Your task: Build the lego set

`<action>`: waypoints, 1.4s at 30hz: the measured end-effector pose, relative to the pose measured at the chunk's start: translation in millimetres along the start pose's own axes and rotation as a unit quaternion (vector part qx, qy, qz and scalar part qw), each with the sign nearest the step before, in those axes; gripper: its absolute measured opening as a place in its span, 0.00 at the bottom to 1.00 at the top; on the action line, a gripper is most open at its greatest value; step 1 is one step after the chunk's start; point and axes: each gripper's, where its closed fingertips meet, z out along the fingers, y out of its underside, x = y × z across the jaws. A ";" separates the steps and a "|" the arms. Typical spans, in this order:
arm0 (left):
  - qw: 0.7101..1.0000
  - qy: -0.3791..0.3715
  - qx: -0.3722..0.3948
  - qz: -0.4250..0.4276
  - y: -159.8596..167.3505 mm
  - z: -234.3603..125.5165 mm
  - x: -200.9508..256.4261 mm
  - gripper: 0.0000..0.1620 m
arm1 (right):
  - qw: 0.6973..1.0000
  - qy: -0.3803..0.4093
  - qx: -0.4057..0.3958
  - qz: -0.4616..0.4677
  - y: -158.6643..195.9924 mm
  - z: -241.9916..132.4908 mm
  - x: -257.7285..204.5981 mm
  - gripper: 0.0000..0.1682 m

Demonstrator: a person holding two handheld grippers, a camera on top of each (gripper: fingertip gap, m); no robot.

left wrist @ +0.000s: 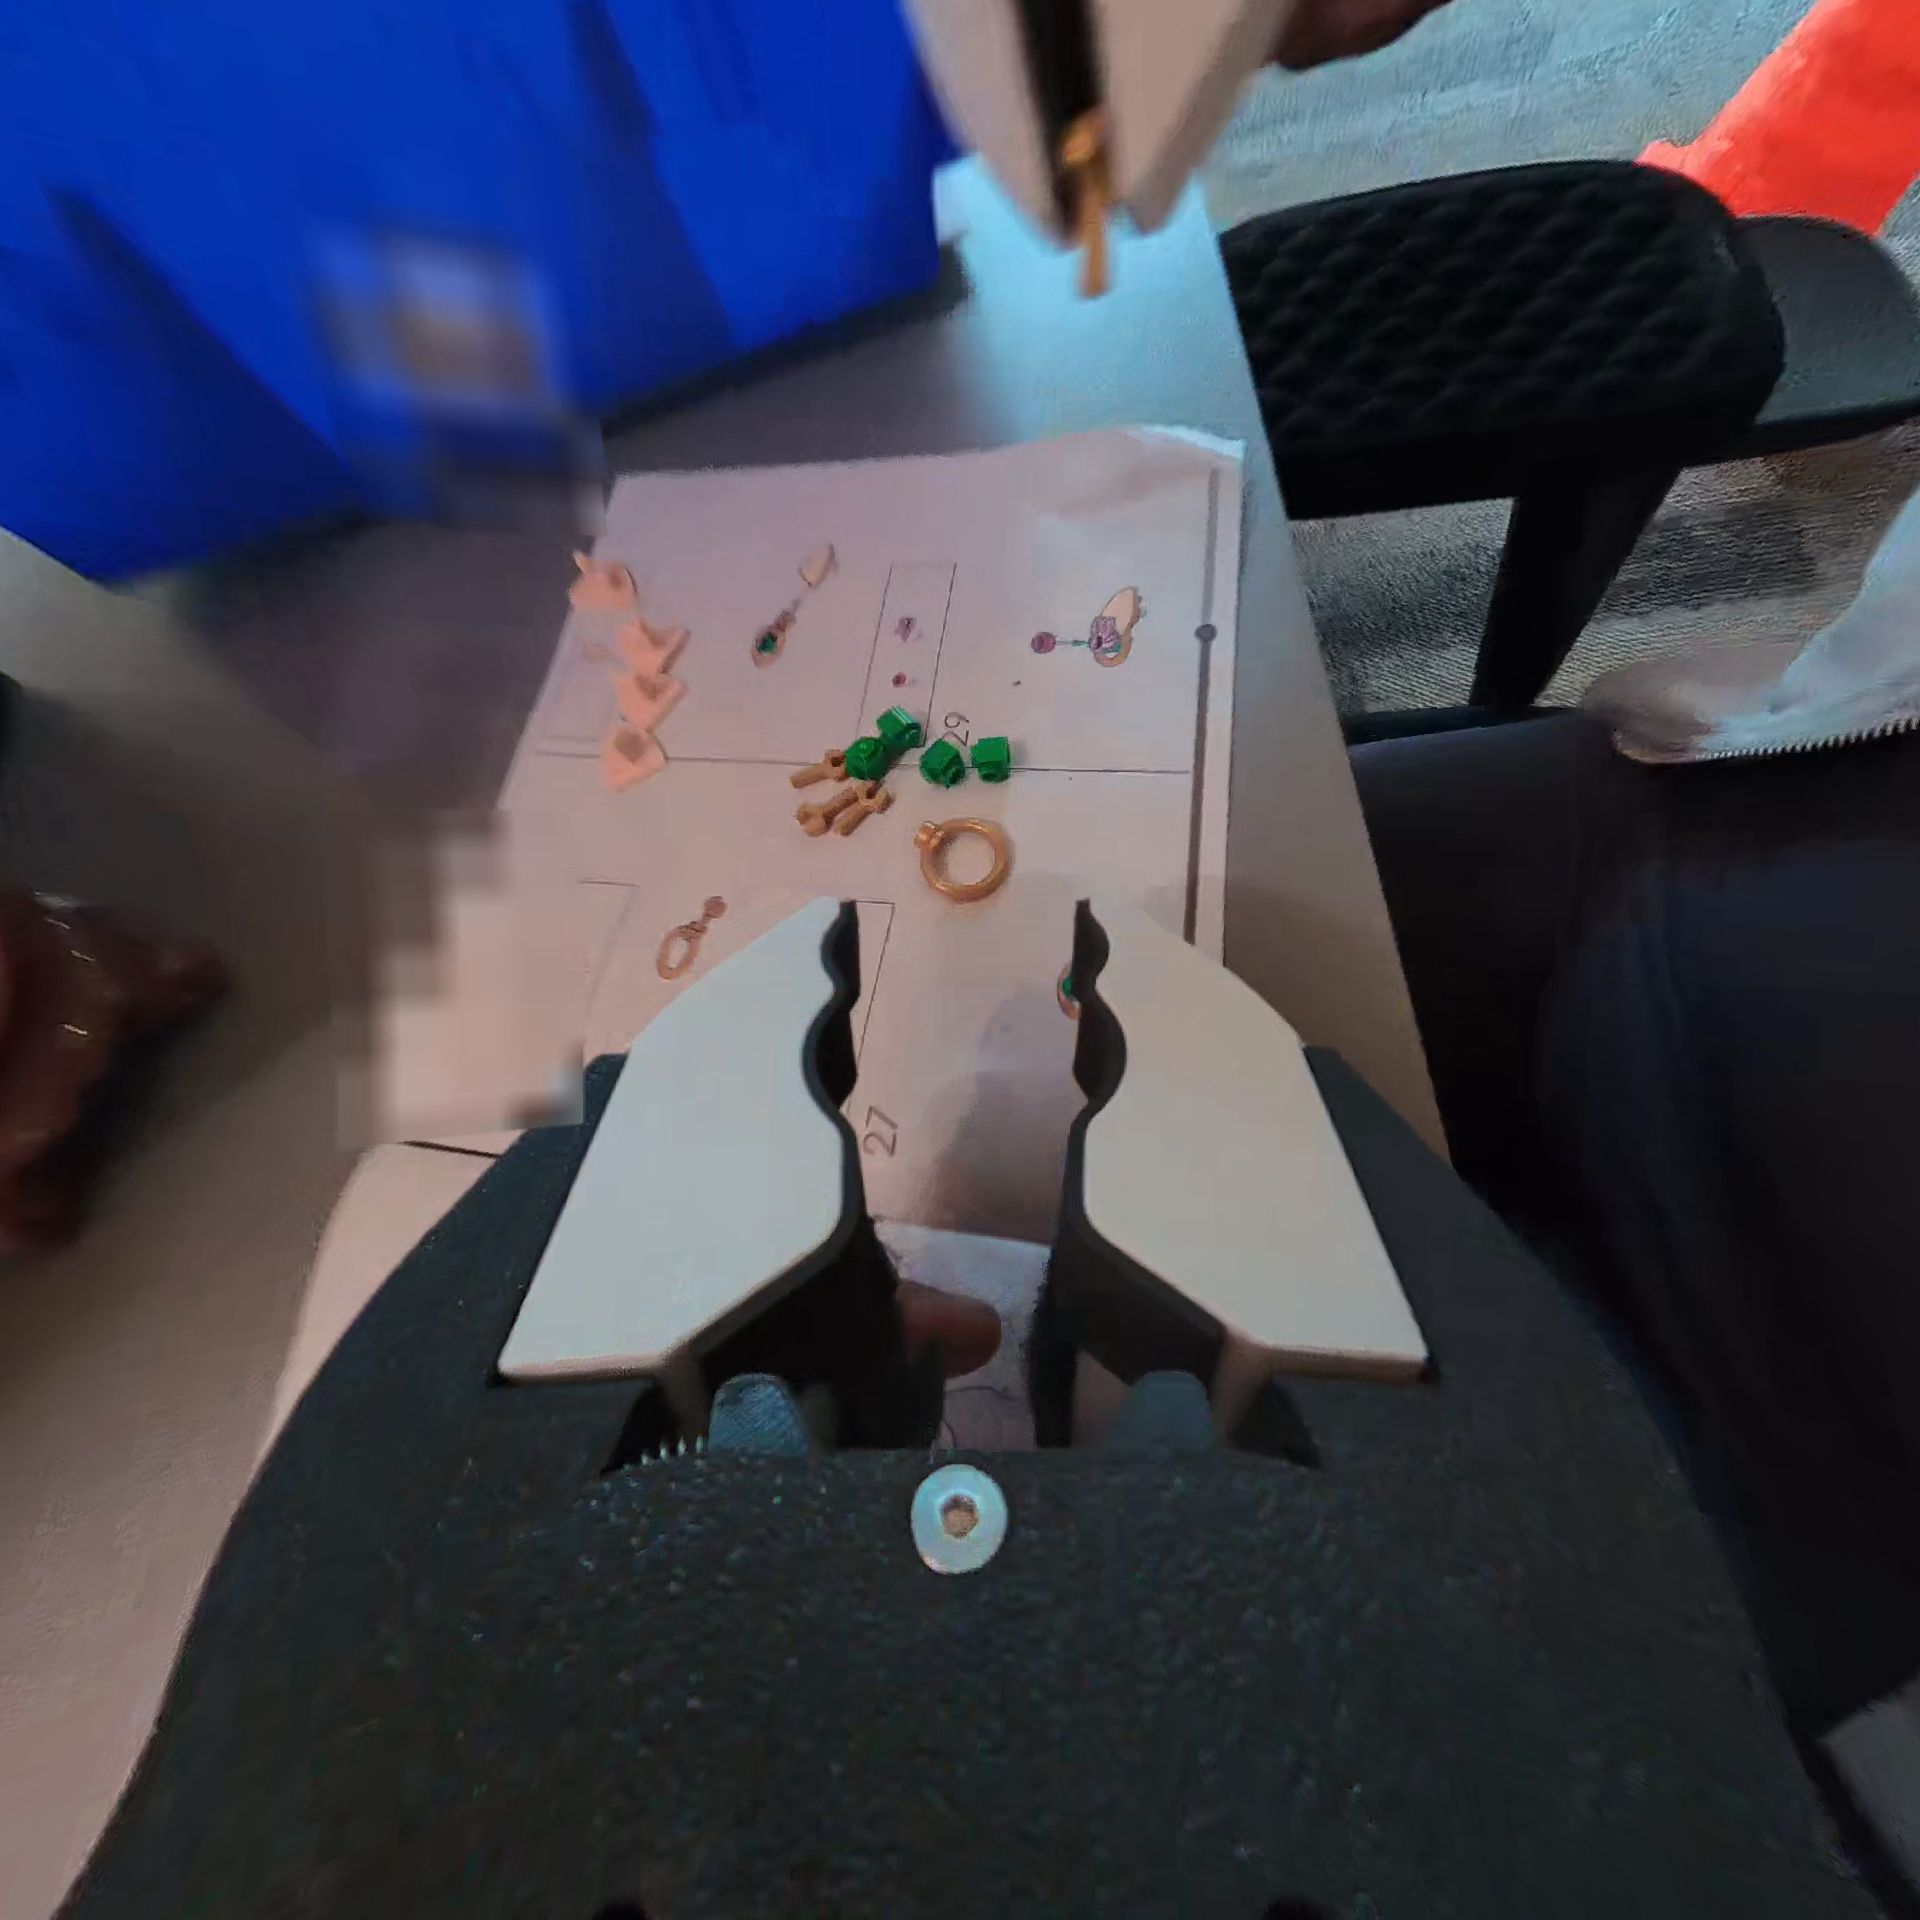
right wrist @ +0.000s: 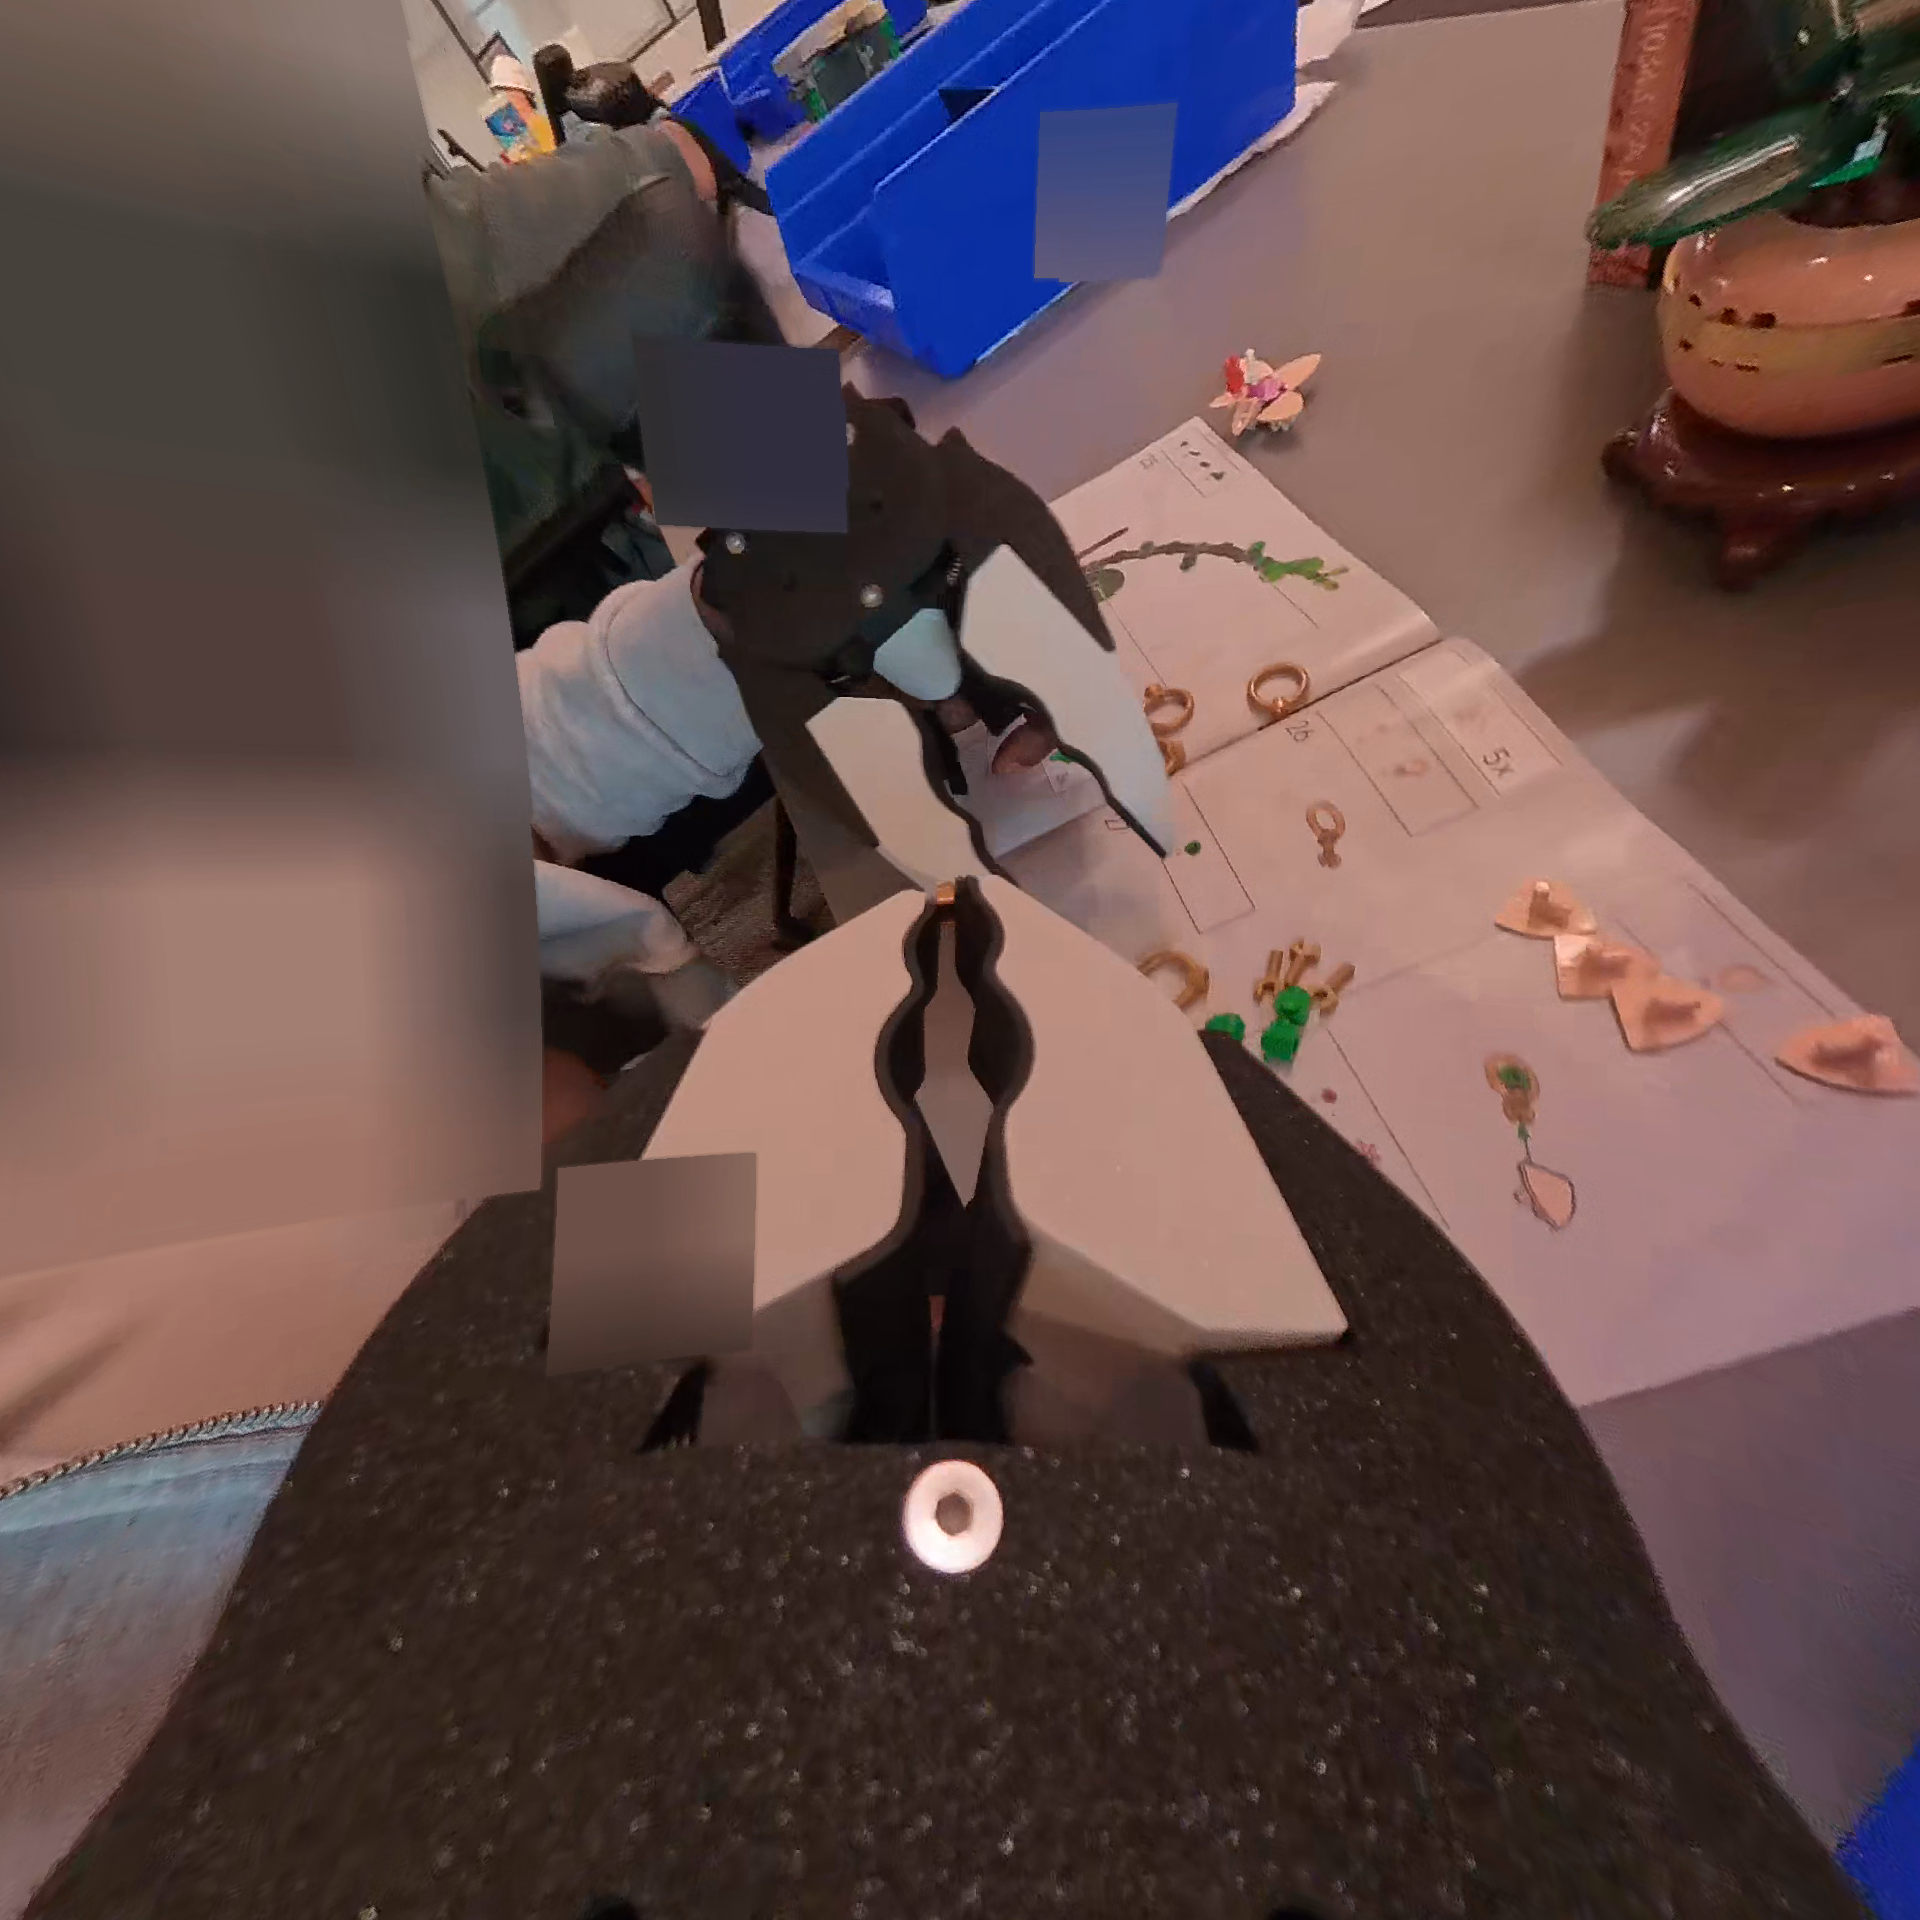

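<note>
Gold pin (left wrist: 1091, 213) pinched upright in right gripper (left wrist: 1093, 208), raised beyond spread, empty left gripper (left wrist: 966, 925); green studs (left wrist: 940, 750) between.

Grey table (right wrist: 1455, 343), black mesh chair (left wrist: 1486, 322)

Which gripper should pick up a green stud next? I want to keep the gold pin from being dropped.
Left. The left gripper is open, empty and just short of the green studs, while the right gripper is shut on a gold pin, off the instruction booklet.
</note>
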 end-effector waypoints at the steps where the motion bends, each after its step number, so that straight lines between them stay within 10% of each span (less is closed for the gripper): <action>1: 1.000 -0.004 -0.022 -0.022 1.4 5.6 -2.0 0.24 | 1.000 0.005 0.002 -0.003 1.6 -2.6 -0.7 0.02; 8: 0.995 -0.056 -0.068 -0.054 -3.7 32.5 -4.8 0.20 | 0.999 0.021 0.019 -0.026 7.6 -14.1 -2.2 0.02; 14: 0.992 0.046 -0.114 0.036 9.4 18.9 10.2 0.04 | 1.000 0.004 0.022 0.002 19.3 -14.8 -4.9 0.02; 24: 0.995 0.042 -0.094 -0.009 10.6 -11.7 12.1 0.23 | 1.000 -0.014 -0.001 0.027 39.9 10.0 -10.1 0.02; 34: 0.994 0.063 -0.073 -0.046 24.5 2.3 4.2 0.11 | 0.999 -0.006 -0.001 0.036 42.4 18.4 -7.0 0.02; 42: 0.994 -0.056 -0.014 0.088 24.8 -2.1 4.7 0.03 | 0.991 0.036 0.019 0.125 40.7 56.3 25.2 0.02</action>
